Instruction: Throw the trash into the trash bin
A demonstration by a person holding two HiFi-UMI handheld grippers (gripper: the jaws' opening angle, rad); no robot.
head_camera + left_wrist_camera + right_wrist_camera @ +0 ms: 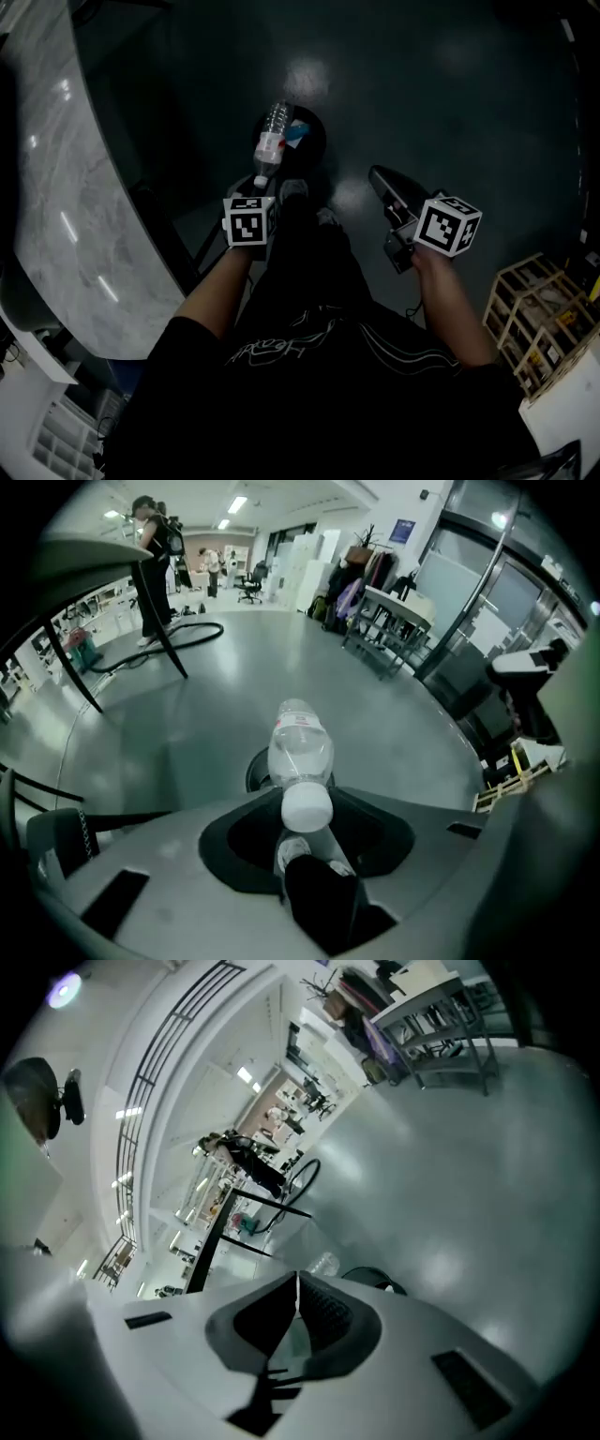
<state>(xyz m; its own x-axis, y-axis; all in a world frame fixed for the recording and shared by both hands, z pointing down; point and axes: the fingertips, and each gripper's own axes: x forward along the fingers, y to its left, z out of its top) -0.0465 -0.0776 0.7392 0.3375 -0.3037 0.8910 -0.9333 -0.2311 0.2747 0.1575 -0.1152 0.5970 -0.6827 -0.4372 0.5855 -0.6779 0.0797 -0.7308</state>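
the left gripper (263,185) holds 1 clear plastic bottle (271,141) by its capped end. in the left gripper view the white cap sits between the 2 jaws, which are narrowed onto the neck, and the bottle's body points away and down. the bottle is in the air, over the near rim of the round black trash bin (317,142). the bin stands on the dark floor (450,103), out past the curved edge of the marble counter (66,187) and just ahead of the person's shoes. something blue shows inside the bin, too small to name.

the right gripper (379,177) hangs to the right of the bin, well apart from the bottle. its own view shows the 2 jaws pressed together with nothing between them.

my reading is that the task is mostly done: the trash is picked up and brought to the bin, but not yet let go. what is left is to set the bottle fully over the opening and part the left jaws so it drops in. since it now lies over the rim rather than the middle, a release here could let it glance off the edge onto the floor.
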